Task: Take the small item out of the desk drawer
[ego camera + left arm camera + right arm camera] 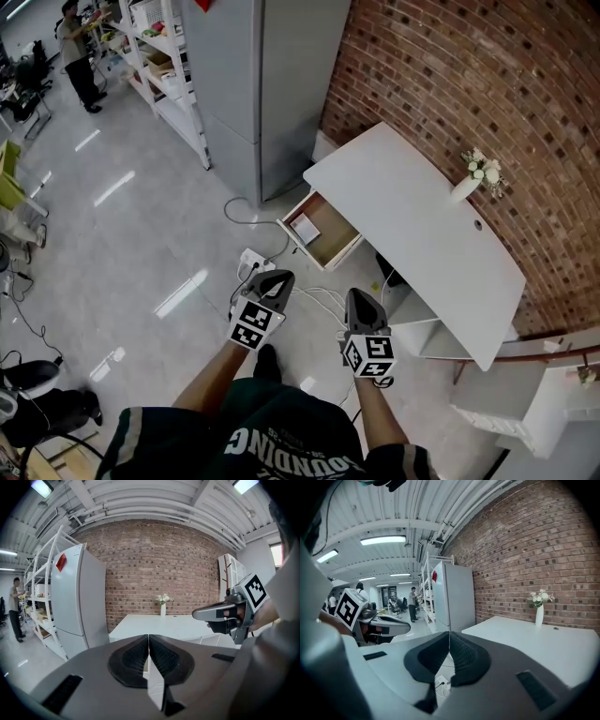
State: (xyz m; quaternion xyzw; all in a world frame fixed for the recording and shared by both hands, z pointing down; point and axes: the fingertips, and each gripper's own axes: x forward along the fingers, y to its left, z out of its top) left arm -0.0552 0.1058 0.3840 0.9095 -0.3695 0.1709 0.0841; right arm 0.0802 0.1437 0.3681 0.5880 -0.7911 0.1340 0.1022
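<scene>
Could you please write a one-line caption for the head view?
Both shut, the left gripper and right gripper hover short of the open drawer of the white desk.

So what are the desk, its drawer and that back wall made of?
Desk: smooth matte white top, probably painted or laminated board.
Drawer: white rim, tan inside with a wood look, likely board too.
Wall: bare red brick, mortar lines showing.

Drawer (334,228) top apparently unobstructed

A brick wall (450,75) meets a glossy floor (122,234).
</scene>
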